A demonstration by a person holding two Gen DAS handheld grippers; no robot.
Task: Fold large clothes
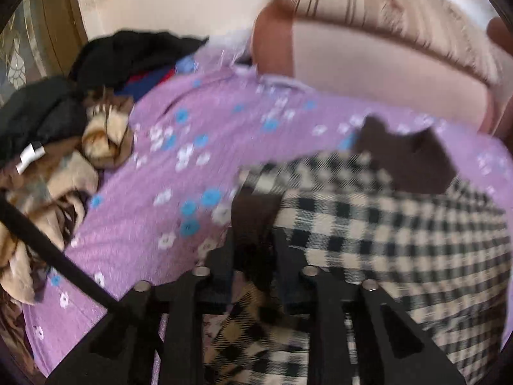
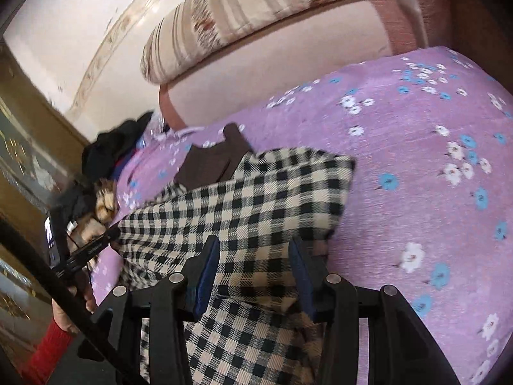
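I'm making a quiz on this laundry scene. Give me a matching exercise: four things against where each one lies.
1 checked garment
2 floral purple bedcover
3 striped cushion
4 pile of dark clothes

a along the top of the pink headboard
b spread over the whole bed
c heaped at the bed's far left corner
d on the bedcover, under both tongs

Pairs: 1-d, 2-b, 3-a, 4-c

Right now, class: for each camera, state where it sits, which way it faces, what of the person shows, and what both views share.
Left wrist: on the left tool, facing down over the checked garment towards the clothes pile; no body visible.
Right wrist: on the right tool, facing down along the same garment; a hand and red sleeve show at lower left.
Shared: checked garment, purple floral bedspread, striped pillow.
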